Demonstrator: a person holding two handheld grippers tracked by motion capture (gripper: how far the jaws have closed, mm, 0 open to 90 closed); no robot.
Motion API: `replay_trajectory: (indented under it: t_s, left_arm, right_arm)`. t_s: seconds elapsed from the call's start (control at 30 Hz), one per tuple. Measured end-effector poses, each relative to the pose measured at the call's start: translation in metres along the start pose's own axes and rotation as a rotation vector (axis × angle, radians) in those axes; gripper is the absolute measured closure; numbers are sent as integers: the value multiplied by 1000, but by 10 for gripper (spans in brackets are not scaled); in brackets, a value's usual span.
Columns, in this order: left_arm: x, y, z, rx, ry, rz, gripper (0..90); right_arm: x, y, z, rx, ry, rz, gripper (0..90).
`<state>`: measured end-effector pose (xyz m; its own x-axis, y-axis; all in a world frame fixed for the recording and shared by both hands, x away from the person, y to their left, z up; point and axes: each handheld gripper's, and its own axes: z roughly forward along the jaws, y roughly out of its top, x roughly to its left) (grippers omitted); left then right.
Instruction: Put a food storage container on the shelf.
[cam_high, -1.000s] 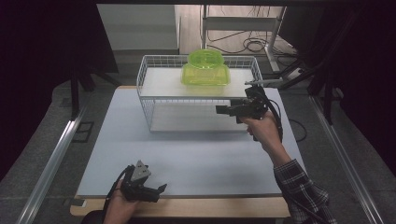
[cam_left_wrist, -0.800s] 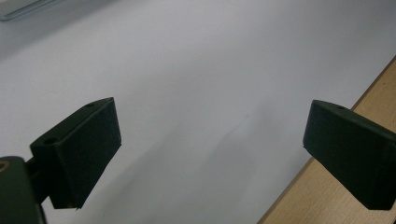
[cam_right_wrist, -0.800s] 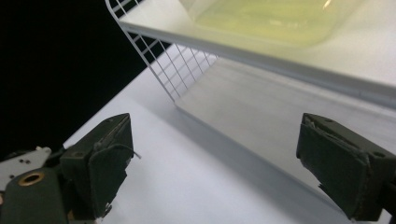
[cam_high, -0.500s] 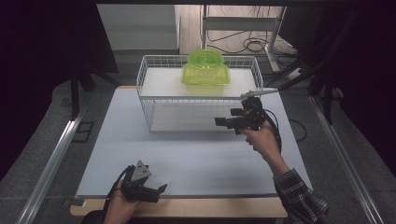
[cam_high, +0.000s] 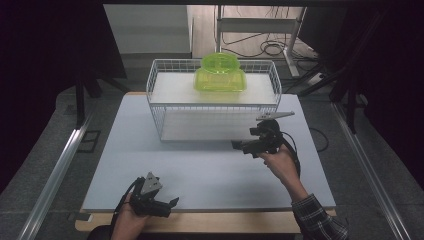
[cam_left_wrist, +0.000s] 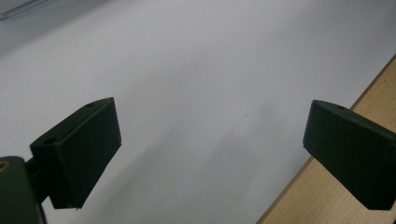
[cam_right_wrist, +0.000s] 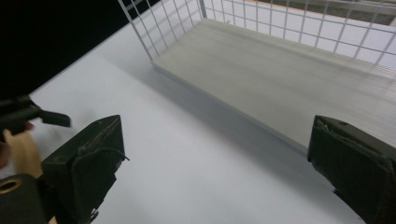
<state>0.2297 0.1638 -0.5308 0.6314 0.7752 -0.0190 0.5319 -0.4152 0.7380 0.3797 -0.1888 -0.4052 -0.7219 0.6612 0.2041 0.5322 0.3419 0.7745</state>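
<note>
A white wire rack (cam_high: 155, 95) stands at the back of the white table mat (cam_high: 200, 170). On its upper shelf sits a translucent green container (cam_high: 220, 75). My right gripper (cam_high: 239, 146) hovers low in front of the rack's right end, pointing left. In the right gripper view my right gripper (cam_right_wrist: 219, 172) is open over bare mat, facing the rack's lower shelf board (cam_right_wrist: 280, 79); its jaws have just been opening with nothing between them. My left gripper (cam_high: 170, 205) rests near the front edge. It is open too, its jaws (cam_left_wrist: 210, 149) wide apart over the mat.
A wooden table edge (cam_left_wrist: 299, 205) borders the mat at the front. The left hand with its gripper (cam_right_wrist: 28, 116) appears at the far left of the right gripper view. A metal rail (cam_high: 55, 175) runs along the floor at left; cables (cam_high: 270, 47) lie behind the rack.
My right gripper has come down and toward the front, away from the rack's top right corner, to just above the mat. The left gripper has stayed put.
</note>
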Motion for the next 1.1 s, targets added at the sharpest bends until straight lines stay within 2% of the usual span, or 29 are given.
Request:
replay_trajectory:
  t_s: [0.5, 0.77, 0.87, 1.1]
  left_arm:
    - [0, 0, 0, -1, 0, 0, 38]
    - [0, 0, 0, -3, 2, 2, 37]
    - [-1, 0, 0, -4, 2, 3, 37]
    - [-1, 0, 0, -5, 2, 7, 36]
  right_arm:
    - [5, -41, -3, 2, -95, -54, 0]
    - [2, -61, -5, -4, -120, -44, 0]
    - [1, -73, -5, 4, -140, -57, 1]
    - [2, -87, -6, 9, -149, -62, 1]
